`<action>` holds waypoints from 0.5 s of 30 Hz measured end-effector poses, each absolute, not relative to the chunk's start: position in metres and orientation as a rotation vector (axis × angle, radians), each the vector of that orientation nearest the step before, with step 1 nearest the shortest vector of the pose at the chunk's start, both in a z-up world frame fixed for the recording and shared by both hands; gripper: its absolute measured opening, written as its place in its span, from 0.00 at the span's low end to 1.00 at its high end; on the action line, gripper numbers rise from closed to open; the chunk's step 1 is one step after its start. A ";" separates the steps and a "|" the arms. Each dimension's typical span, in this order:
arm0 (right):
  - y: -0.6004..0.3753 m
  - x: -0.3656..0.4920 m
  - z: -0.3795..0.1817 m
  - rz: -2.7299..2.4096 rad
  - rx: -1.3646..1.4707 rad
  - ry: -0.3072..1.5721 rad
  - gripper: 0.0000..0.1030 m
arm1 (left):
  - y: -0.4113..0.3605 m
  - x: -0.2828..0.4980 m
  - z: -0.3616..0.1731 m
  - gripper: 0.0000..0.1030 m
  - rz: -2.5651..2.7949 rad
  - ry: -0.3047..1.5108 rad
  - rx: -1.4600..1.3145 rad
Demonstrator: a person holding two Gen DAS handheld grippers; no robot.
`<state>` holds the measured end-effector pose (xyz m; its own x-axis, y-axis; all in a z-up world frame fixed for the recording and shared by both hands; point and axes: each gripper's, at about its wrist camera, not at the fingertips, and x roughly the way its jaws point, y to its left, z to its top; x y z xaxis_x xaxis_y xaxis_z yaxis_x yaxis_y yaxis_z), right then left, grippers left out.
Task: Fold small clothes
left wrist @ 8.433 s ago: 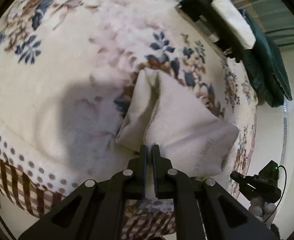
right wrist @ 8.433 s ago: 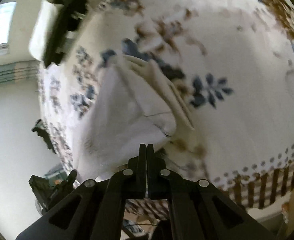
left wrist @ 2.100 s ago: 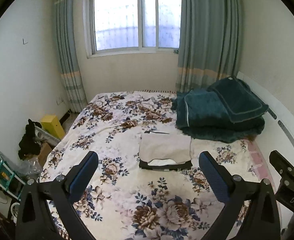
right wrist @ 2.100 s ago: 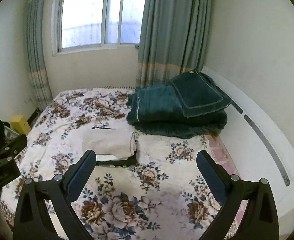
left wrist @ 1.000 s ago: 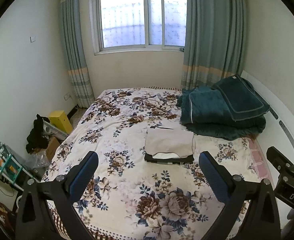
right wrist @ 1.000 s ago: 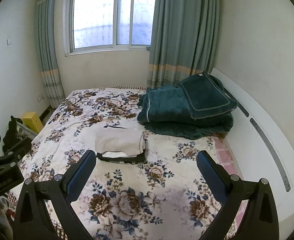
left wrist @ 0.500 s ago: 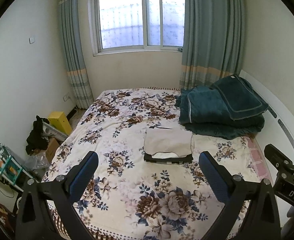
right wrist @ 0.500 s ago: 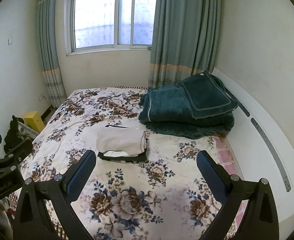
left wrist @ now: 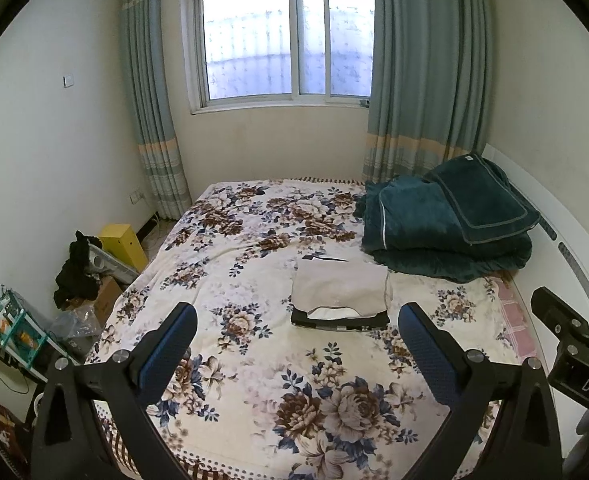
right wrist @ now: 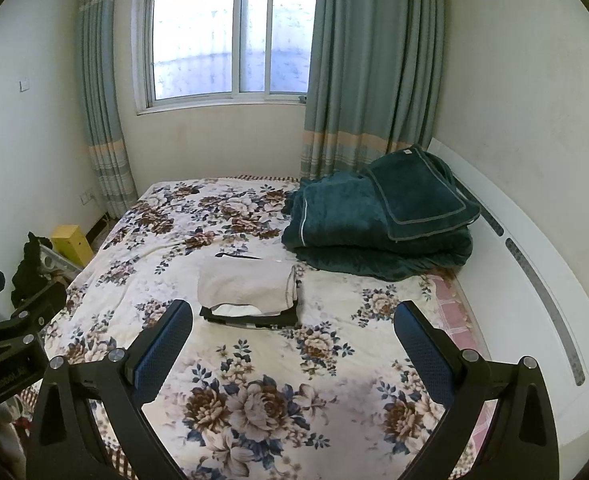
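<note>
A folded beige garment [left wrist: 340,290] lies on top of a small stack with white and black folded clothes [left wrist: 340,319] under it, in the middle of the flowered bed [left wrist: 254,360]. The stack also shows in the right wrist view [right wrist: 248,284]. My left gripper [left wrist: 296,320] is open wide and empty, held well back from the stack near the foot of the bed. My right gripper [right wrist: 292,320] is open wide and empty too, beside the left one. The right gripper's body [left wrist: 574,344] shows at the left wrist view's right edge.
A folded dark green blanket [left wrist: 446,232] sits at the bed's far right by a white headboard [right wrist: 534,280]. A yellow box [left wrist: 124,244], black cloth and clutter lie on the floor at the left. A window [left wrist: 286,36] with teal curtains is behind the bed.
Long ago both grippers were shut on the beige garment; now both are open and pulled back from the bed. Over the last second the views shift only slightly.
</note>
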<state>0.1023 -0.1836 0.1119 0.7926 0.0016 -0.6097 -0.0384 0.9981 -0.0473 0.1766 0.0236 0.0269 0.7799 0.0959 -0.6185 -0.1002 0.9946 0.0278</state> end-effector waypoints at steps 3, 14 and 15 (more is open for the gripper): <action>-0.183 0.102 0.113 0.023 -0.054 0.655 0.99 | 0.024 0.177 0.028 1.00 0.107 0.668 -0.008; -0.184 0.101 0.112 0.020 -0.053 0.655 0.99 | 0.024 0.176 0.027 1.00 0.111 0.665 -0.008; -0.184 0.101 0.112 0.022 -0.053 0.655 0.99 | 0.024 0.176 0.028 1.00 0.112 0.665 -0.008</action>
<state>0.1006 -0.1836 0.1119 0.7926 0.0033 -0.6098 -0.0367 0.9984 -0.0423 0.1762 0.0237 0.0280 0.7813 0.1014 -0.6159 -0.1064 0.9939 0.0286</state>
